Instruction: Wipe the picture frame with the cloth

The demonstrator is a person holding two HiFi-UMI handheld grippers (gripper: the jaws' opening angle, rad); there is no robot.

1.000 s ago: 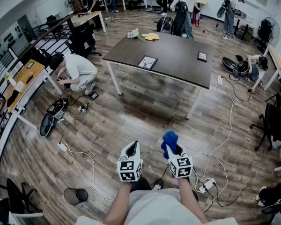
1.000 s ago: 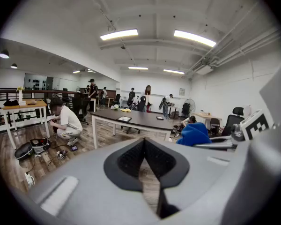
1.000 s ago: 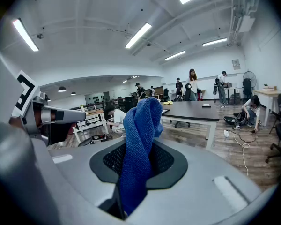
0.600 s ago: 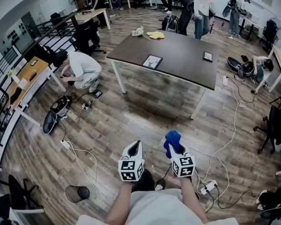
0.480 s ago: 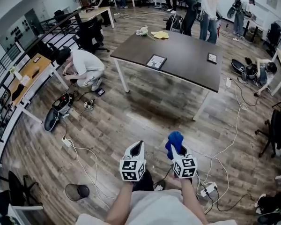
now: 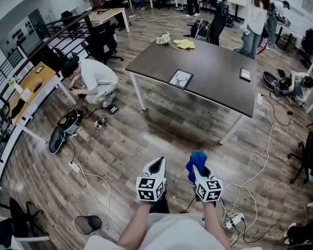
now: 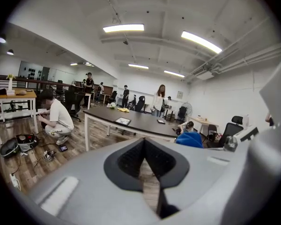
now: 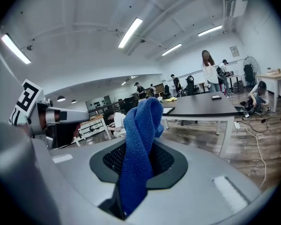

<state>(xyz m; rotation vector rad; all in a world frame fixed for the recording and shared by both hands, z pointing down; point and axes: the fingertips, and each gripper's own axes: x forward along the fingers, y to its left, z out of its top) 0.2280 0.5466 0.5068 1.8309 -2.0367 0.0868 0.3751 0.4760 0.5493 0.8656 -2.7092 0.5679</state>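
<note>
A cloth [image 6: 197,159] is gripped in the right gripper [image 6: 197,170] jaws. The left gripper [image 6: 158,163] jaws are clenched empty. The picture frame [image 6: 180,79], at twelve o'clock, is not yet reached.

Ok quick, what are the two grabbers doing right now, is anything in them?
Left gripper: shut, nothing in it.
Right gripper: shut on the blue cloth.
</note>
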